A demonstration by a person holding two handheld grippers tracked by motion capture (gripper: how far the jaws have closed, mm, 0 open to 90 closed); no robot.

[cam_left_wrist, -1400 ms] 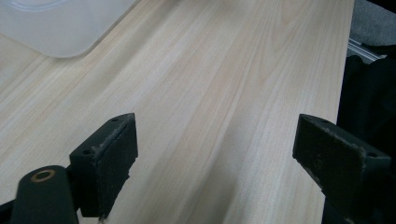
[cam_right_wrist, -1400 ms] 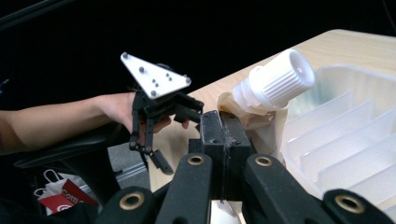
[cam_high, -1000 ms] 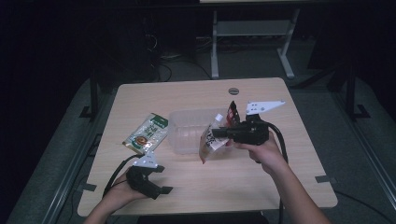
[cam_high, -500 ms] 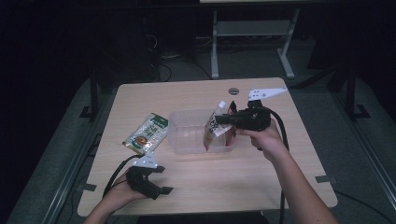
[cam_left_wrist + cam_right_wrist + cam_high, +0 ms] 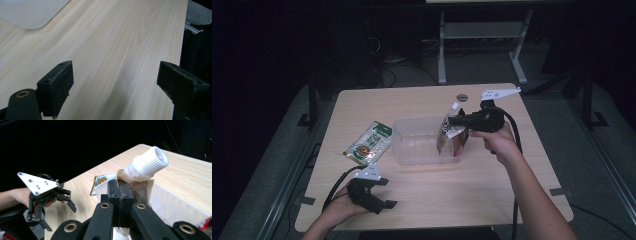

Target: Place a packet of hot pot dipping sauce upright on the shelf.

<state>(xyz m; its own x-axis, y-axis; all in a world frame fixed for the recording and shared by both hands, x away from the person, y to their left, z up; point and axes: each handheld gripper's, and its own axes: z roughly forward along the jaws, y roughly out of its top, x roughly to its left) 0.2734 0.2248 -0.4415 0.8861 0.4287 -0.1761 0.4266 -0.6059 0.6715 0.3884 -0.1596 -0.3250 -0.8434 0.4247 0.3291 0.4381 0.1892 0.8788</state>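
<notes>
Near the table's front edge [image 5: 437,220] the left gripper [image 5: 382,200] rests, jaws spread wide on nothing, bare wood ahead. Farther, the right gripper [image 5: 454,121] pinches a spouted pouch [image 5: 448,134] over the clear container's right end [image 5: 412,150]; a green packet [image 5: 368,143] lies left.

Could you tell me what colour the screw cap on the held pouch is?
White, ribbed cap; clearest in the right gripper view.

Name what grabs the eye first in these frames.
The right gripper is shut on a spouted pouch with a white screw cap, held at the right end of a clear plastic tub mid-table. A green packet lies flat left of the tub. The left gripper sits open near the table's front edge, nothing between its jaws.
</notes>
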